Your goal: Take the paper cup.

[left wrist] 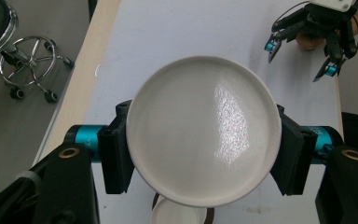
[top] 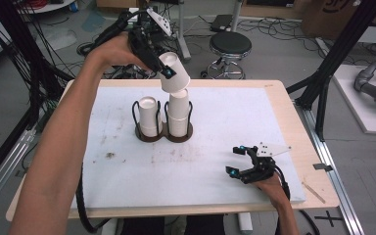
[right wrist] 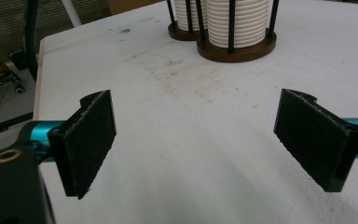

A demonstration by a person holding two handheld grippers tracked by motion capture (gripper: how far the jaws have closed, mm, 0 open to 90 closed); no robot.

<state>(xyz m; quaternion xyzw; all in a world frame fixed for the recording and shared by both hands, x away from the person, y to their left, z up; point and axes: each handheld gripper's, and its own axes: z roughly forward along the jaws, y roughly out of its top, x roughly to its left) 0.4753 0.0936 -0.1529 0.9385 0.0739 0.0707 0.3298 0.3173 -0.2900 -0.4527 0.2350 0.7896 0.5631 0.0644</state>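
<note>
Item: white paper cup (top: 174,72), upside down and tilted, pinched across its base end between the pads of the left gripper (top: 162,72); held above the far middle of the white board (top: 225,161), just over the right-hand stack of cups (top: 178,113).

Holder: dark two-bay wire cup holder (top: 164,131), toward the far edge, left of centre; shorter stack of cups (top: 148,115) in its left bay.

Right gripper (top: 233,160): parked near the near right corner, fingers spread wide, nothing between.

Step, as judged: one cup being lifted off, or brought to, the right-hand stack; direction not told apart.

Next move, as judged: steady vertical travel clear of the wire uprights, grip kept light against crushing.
</note>
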